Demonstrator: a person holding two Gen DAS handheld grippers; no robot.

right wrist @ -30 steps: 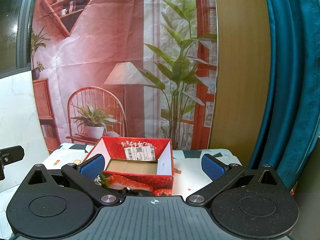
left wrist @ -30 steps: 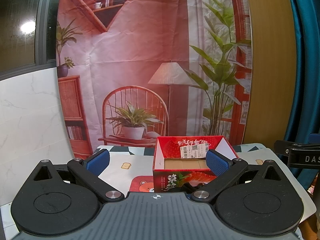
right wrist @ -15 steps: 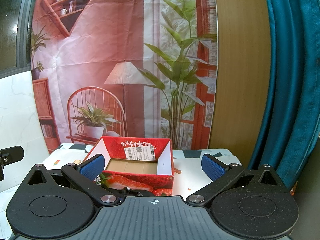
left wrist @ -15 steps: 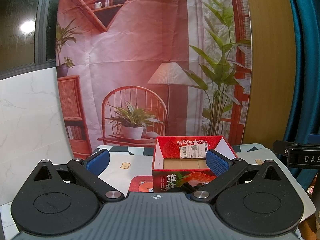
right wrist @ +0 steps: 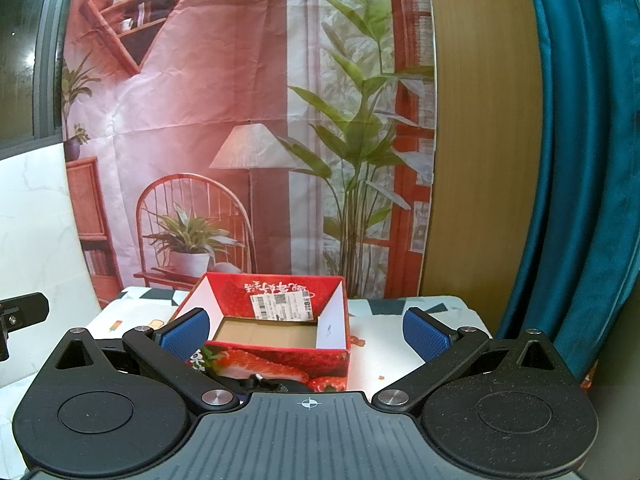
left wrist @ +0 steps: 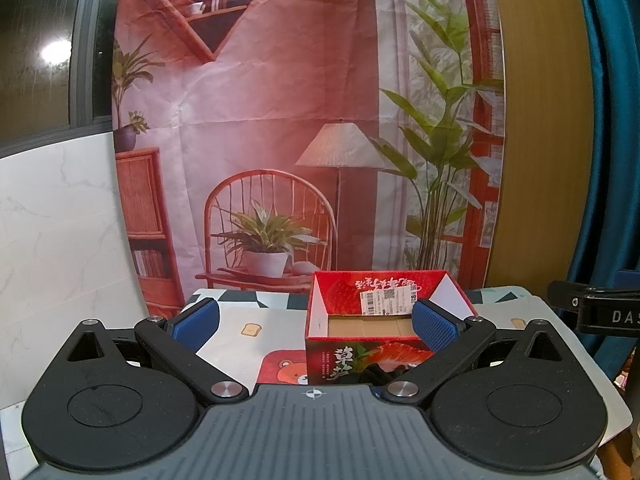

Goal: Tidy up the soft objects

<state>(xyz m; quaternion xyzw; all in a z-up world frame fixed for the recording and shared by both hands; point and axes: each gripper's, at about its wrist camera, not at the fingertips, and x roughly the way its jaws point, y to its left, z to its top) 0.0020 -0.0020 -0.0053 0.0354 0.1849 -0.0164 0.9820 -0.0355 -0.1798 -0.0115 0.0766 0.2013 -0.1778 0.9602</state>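
My left tool (left wrist: 316,322) is spread wide, holding nothing, blue pads (left wrist: 197,322) apart over the tabletop (left wrist: 248,312). My right tool (right wrist: 306,330) is also released and bare, pads (right wrist: 420,334) well apart. The red strawberry box (left wrist: 360,364) sits on the patterned tabletop cloth, open at the top, brown cardboard floor showing, with a white shipping label (left wrist: 386,300) stuck on its inner back wall. From the left wrist view the box is ahead and right of centre, partly behind the right pad. From the right wrist view the box (right wrist: 280,364) is ahead and left of centre, near the left pad. Printed backdrop (right wrist: 240,120) hangs behind, teal curtain (right wrist: 580,160) on the right.
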